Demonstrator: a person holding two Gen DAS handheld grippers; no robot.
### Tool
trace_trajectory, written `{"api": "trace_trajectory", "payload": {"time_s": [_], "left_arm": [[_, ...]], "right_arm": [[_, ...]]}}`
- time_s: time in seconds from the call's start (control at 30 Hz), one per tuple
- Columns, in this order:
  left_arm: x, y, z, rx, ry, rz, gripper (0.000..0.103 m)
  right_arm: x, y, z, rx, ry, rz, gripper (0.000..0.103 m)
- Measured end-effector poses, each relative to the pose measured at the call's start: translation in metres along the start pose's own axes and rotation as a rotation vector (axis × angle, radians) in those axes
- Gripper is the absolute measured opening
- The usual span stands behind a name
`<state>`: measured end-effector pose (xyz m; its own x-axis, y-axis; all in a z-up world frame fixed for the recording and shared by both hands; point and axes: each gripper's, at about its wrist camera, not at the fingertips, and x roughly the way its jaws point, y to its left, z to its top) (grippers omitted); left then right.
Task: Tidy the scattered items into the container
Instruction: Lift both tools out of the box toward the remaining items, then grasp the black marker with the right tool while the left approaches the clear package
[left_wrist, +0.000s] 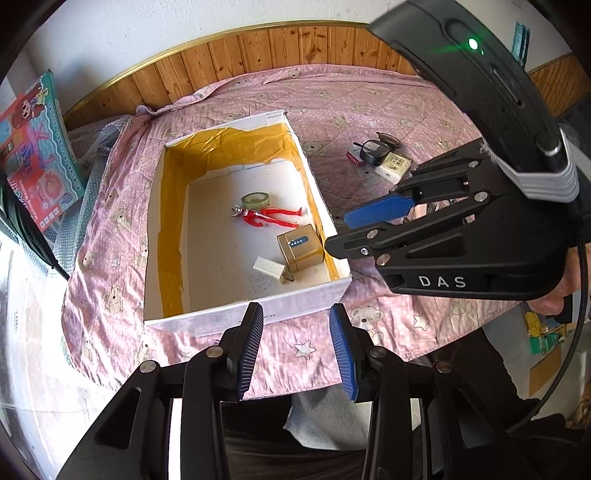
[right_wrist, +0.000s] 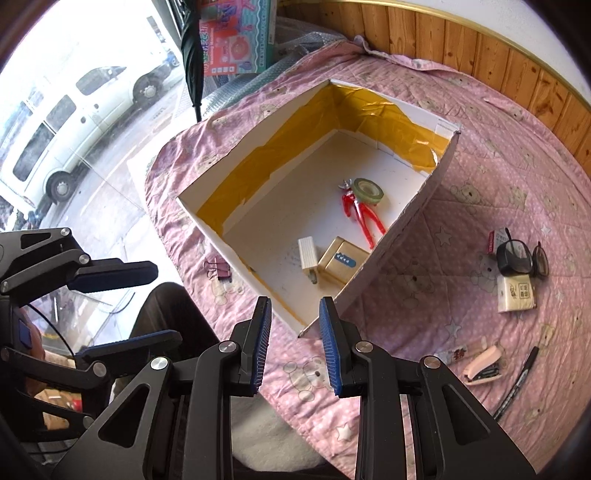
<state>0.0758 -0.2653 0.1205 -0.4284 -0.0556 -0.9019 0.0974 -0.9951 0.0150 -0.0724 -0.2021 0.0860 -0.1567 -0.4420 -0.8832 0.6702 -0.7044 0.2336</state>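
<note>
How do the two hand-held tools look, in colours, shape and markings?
Both tools are black linkage frames with silver rivets and ribbed blue pads. The left tool shows these from behind. The right tool bears white letters "DAS", a green light, a white ribbed band and a black cable.

A home room: teddy-bear quilt (right_wrist: 461, 206) over a table, wood-panelled wall (left_wrist: 280, 48), boxed toy (left_wrist: 33, 147), street-side window (right_wrist: 74, 110).
</note>
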Motion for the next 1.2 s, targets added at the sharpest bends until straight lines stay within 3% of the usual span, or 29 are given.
{"api": "trace_trajectory", "payload": {"time_s": [0.27,0.47,0.57,0.67,0.77,0.93,1.2], "left_arm": [[-0.008,-0.016,-0.023,-0.04,-0.022,-0.038,0.039],[-0.017,-0.038,-0.019,-0.023,-0.056,-0.075,0.039],[-0.023,-0.051,-0.01,-0.003,-0.079,-0.094,0.039],[-0.028,-0.061,-0.004,0.008,-0.106,-0.119,0.039],[-0.028,-0.062,-0.004,-0.007,-0.123,-0.133,0.04],[-0.006,-0.055,-0.015,-0.058,-0.088,-0.15,0.041],[0.031,-0.078,-0.022,-0.04,-0.05,-0.176,0.041]], "right_arm": [[-0.014,0.006,-0.035,0.005,-0.018,-0.001,0.029],[-0.043,-0.005,-0.061,0.05,-0.063,-0.019,0.03],[-0.055,-0.019,-0.073,0.081,-0.075,-0.047,0.031],[-0.063,-0.037,-0.084,0.089,-0.098,-0.144,0.031],[-0.066,-0.072,-0.098,0.165,-0.123,-0.193,0.031],[-0.066,-0.122,-0.126,0.323,-0.173,-0.17,0.031],[-0.059,-0.149,-0.17,0.48,-0.215,-0.129,0.028]]}}
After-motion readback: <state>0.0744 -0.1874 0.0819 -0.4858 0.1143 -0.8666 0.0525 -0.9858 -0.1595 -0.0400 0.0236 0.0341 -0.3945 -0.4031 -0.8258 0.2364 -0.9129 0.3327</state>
